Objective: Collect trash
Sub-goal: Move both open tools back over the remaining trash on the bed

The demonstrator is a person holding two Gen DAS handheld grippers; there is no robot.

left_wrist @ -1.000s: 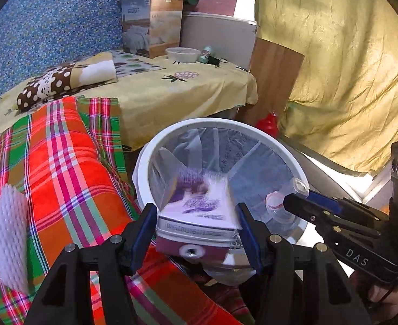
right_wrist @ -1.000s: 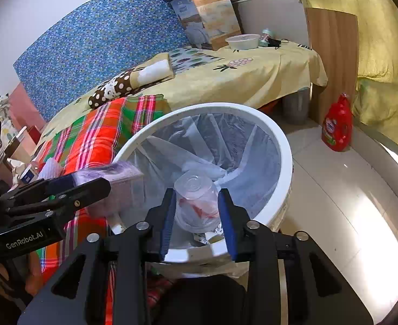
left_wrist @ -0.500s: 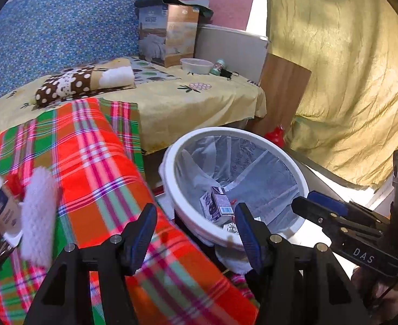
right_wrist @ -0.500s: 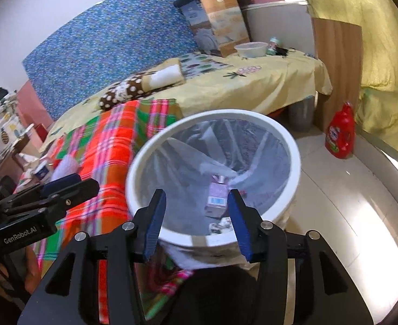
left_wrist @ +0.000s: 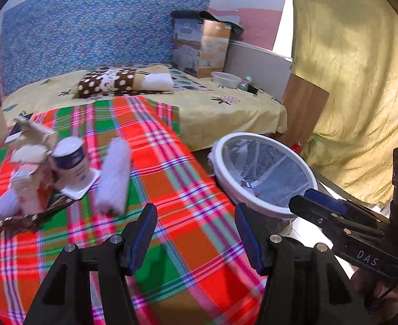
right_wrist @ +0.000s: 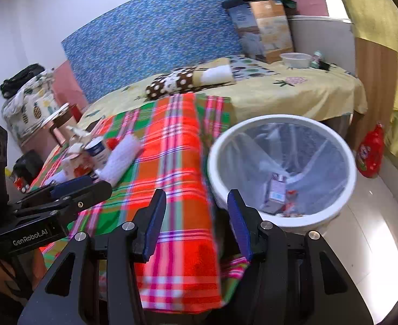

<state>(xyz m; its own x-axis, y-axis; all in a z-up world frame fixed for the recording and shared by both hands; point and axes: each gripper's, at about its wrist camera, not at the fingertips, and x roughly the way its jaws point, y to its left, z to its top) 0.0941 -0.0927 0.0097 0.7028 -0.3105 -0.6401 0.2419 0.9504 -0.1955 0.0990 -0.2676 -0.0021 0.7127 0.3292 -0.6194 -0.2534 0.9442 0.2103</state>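
Trash still to collect lay in a small heap near the left edge of the plaid blanket [left_wrist: 172, 178] on the bed: a white foam fruit sleeve [left_wrist: 113, 174], a small blue-and-white cup [left_wrist: 70, 159] standing on a white lid or card, a reddish carton [left_wrist: 29, 189] and a dark flat wrapper [left_wrist: 23, 218] under them. All of it looked light. The foam sleeve would squash, so a pinch across its middle should do; the cup looked thin-walled and likely to crumple or slip, best taken across its body or rim; the carton seemed stiff enough to grip on its flat sides. The white bin [right_wrist: 281, 169], lined with a clear bag, stood on the floor just beside the blanket's right edge and already held a small box [right_wrist: 276, 189] and scraps. Compared with a second earlier, the left tongs [left_wrist: 196, 239] no longer pinched the purple box and the right tongs [right_wrist: 196, 223] no longer gripped the clear plastic cup; both stood spread and empty, and both views had swung away from the bin mouth toward the heap.
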